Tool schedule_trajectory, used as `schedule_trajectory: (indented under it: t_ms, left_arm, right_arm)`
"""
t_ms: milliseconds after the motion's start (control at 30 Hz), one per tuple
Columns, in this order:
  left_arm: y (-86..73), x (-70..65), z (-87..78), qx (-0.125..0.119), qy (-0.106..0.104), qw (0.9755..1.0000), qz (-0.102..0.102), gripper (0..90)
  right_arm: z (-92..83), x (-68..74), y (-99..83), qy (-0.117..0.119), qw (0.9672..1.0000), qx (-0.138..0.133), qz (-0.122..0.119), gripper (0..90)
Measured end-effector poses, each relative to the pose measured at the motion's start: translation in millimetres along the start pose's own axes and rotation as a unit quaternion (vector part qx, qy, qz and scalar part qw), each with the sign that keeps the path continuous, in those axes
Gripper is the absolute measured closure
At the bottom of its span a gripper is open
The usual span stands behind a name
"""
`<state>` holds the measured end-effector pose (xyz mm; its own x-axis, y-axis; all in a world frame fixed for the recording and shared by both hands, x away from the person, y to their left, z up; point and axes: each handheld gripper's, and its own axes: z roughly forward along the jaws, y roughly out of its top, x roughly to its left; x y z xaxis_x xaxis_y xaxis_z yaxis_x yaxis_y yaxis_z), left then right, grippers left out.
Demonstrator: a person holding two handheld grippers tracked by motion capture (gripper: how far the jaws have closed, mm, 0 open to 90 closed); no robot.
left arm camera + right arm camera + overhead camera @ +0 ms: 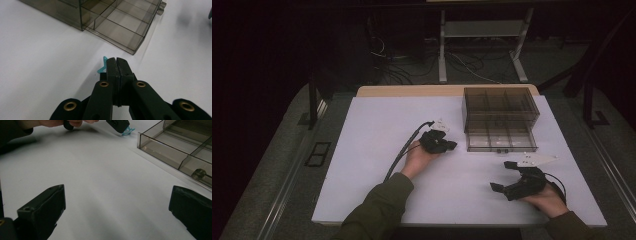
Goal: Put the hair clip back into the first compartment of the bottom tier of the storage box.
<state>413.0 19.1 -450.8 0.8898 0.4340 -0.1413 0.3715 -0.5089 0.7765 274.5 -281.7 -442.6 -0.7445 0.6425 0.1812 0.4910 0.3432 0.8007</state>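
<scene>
Hands in olive sleeves work two handheld grippers over a white tabletop (372, 150) in a dim room. At centre frame of the high view, the left gripper (447, 145) points toward a smoked-plastic drawer cabinet (499, 105) at upper right, whose lowest drawer (501, 136) stands pulled out, its divided compartments bare. In the left gripper view, the fingers (111, 66) are pressed together at middle frame, pinching a small teal plastic clip (102, 67) that juts out at their left side, low over the tabletop and just short of the drawer's front corner. The right gripper view catches the same clip at the top of the frame, beside the drawer wall, hanging from the far gripper's tip. At lower right of the high view, the right gripper (504, 175) rests in the person's hand (548, 199), well apart from the cabinet; its fingers (42, 210) stand wide apart at the bottom corners of its own view, holding nothing, with bare tabletop between them.
</scene>
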Motion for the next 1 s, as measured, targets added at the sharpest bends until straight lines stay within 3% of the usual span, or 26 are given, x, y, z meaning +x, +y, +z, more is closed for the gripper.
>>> schedule_trajectory:
  t_ms: [67, 400, 1000]
  left_arm:
    - [0.9, 1.2, -2.5, 0.0, -0.002, 1.0, 0.007, 89.6]
    - [2.4, 4.3, -14.3, -0.02, -0.008, 0.9998, -0.003, 89.6]
    - [5.6, 5.6, -27.3, -0.036, -0.024, 0.9991, -0.004, 89.6]
  right_arm:
    - [0.0, 0.0, 0.0, 0.0, 1.0, 0.0, -0.001, 0.2]
    - [-0.2, 0.5, 0.0, 0.001, 1.0, -0.001, -0.002, 0.2]
    - [0.0, 0.6, 0.1, 0.0, 1.0, -0.004, -0.001, 0.2]
